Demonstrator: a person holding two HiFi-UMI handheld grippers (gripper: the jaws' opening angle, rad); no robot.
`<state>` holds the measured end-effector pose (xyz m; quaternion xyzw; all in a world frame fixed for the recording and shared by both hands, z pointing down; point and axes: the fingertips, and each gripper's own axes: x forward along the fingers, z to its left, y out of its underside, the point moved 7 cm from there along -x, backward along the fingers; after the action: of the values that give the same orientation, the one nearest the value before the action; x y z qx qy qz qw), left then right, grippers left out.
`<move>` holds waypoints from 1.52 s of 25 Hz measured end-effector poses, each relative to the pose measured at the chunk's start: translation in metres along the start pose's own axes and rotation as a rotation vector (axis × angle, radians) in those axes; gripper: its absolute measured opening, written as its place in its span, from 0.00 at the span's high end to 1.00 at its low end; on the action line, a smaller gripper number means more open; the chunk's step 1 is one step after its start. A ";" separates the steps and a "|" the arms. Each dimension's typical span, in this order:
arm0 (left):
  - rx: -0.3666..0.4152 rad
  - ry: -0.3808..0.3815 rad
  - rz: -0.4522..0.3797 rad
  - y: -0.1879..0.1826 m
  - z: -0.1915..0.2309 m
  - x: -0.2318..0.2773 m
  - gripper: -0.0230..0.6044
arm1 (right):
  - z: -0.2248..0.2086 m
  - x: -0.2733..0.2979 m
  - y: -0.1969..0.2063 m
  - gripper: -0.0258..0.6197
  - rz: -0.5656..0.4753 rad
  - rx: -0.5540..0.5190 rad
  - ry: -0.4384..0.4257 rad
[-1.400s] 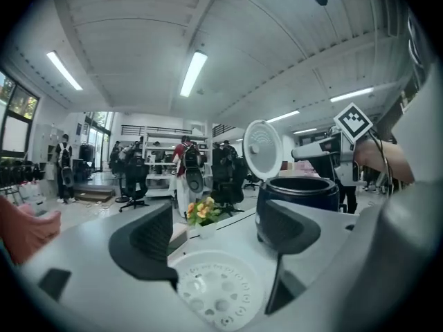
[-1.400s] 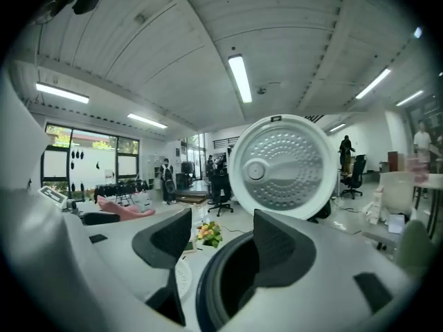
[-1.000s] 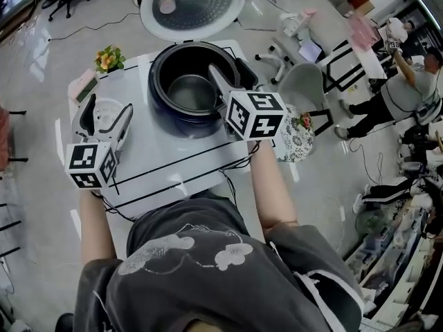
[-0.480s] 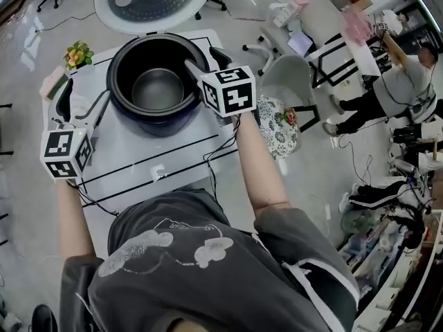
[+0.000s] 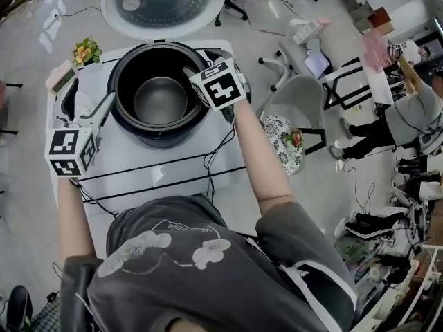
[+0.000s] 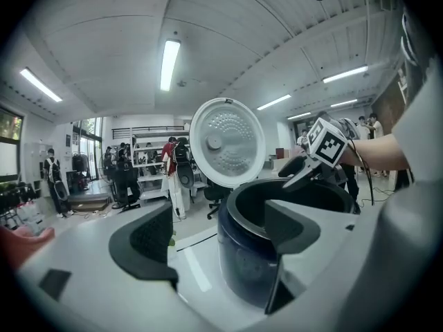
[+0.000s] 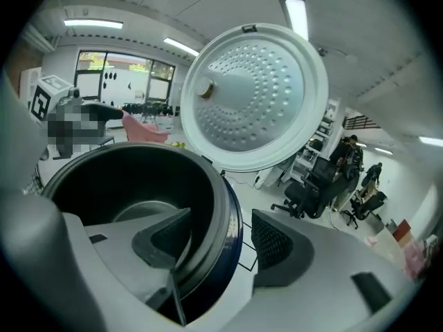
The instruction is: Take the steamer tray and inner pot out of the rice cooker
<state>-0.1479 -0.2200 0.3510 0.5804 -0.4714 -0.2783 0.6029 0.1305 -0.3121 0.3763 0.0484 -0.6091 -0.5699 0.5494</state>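
White table (image 5: 173, 175) on glossy floor (image 5: 24, 164), rice cooker (image 5: 160, 135), left hand-held gripper (image 6: 221, 237), right hand-held gripper (image 7: 218, 244), both wide

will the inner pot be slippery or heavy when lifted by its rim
Probably stiff: the inner pot looks like metal. Its smooth wall may slip in the right claw. It looks empty, so likely light.

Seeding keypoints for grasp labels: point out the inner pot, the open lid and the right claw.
inner pot (image 5: 160, 101): head view, on its shiny floor.
lid (image 5: 163, 4): head view, middle of its underside.
right claw (image 7: 220, 244): right gripper view, midway between its fingertips.
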 end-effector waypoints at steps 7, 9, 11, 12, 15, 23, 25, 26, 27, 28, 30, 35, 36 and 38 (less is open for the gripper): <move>-0.008 -0.023 0.011 0.001 -0.005 0.007 0.31 | 0.005 0.018 0.001 0.52 0.151 -0.122 -0.067; -0.011 -0.027 0.010 0.000 -0.005 0.009 0.31 | 0.006 0.022 0.000 0.52 0.198 -0.149 -0.052; -0.012 -0.029 0.007 -0.001 -0.005 0.010 0.31 | 0.007 0.026 -0.001 0.52 0.245 -0.190 0.000; -0.011 -0.029 0.006 -0.001 -0.005 0.011 0.31 | 0.006 0.028 -0.002 0.52 0.261 -0.209 0.028; -0.008 -0.027 0.005 -0.002 -0.005 0.011 0.31 | 0.001 0.030 -0.003 0.53 0.266 -0.211 0.092; 0.002 -0.024 0.007 -0.002 0.000 0.005 0.31 | -0.001 0.019 -0.008 0.59 0.185 -0.157 0.143; 0.007 -0.027 0.000 -0.005 0.002 0.003 0.31 | 0.002 0.014 -0.012 0.62 0.172 -0.154 0.140; 0.007 -0.032 -0.006 -0.007 0.003 0.002 0.31 | 0.004 0.011 -0.014 0.63 0.167 -0.156 0.141; 0.006 -0.035 -0.013 -0.009 0.004 0.002 0.31 | 0.004 0.009 -0.016 0.63 0.161 -0.159 0.144; 0.004 -0.036 -0.017 -0.011 0.005 0.002 0.31 | 0.004 0.007 -0.018 0.63 0.156 -0.161 0.146; 0.008 -0.032 -0.018 -0.013 0.006 0.003 0.31 | 0.004 0.005 -0.020 0.63 0.150 -0.161 0.144; 0.041 -0.004 -0.003 -0.018 0.006 0.009 0.31 | 0.010 0.002 -0.025 0.76 0.155 -0.143 0.101; 0.047 0.002 0.001 -0.020 0.006 0.012 0.31 | 0.010 0.002 -0.026 0.78 0.159 -0.134 0.092; 0.061 0.016 0.008 -0.022 0.006 0.018 0.31 | 0.009 0.002 -0.027 0.78 0.161 -0.115 0.082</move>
<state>-0.1414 -0.2421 0.3331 0.5987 -0.4773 -0.2569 0.5897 0.1081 -0.3169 0.3599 -0.0093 -0.5543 -0.5555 0.6198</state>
